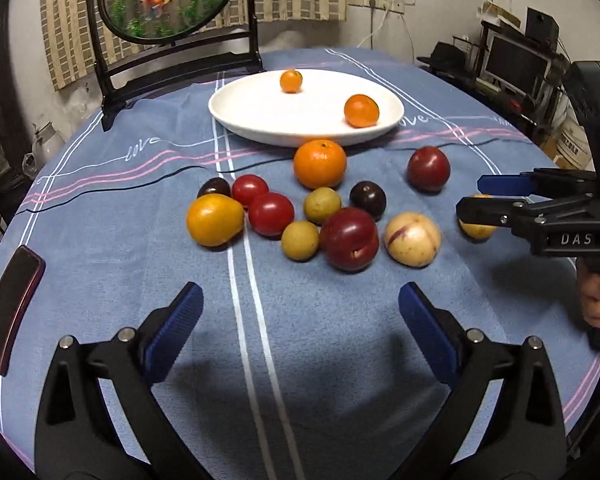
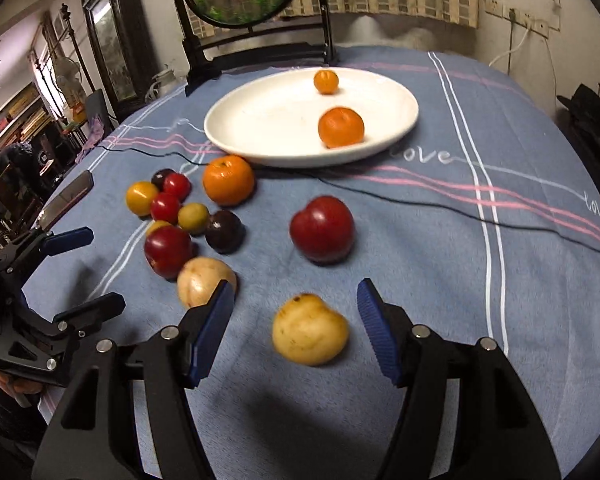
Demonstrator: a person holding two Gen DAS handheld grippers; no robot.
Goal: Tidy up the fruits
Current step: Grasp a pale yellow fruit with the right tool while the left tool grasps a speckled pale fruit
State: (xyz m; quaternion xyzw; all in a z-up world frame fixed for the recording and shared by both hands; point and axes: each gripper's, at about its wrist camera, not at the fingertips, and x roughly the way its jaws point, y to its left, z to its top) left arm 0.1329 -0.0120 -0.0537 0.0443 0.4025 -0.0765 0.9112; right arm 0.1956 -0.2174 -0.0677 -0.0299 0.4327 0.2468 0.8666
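Our right gripper [image 2: 296, 328], fingers open, straddles the yellow fruit [image 2: 310, 330] at lower center; left gripper [image 1: 300, 332] open, farther off.

Dim indoor light, strong fisheye curve, dark corners in both views.
Soft shadows pool on the tablecloth [image 1: 340, 360] beneath each gripper; the white plate [image 2: 260, 120] glares, nearly blown out; the yellow fruit [image 2: 310, 330] and red plum [image 2: 322, 228] smear slightly.

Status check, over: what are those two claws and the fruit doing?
Both grippers open, empty. Right gripper straddles yellow fruit, not gripped. Left gripper hovers short of pile. Two oranges on plate. Nothing blocking.
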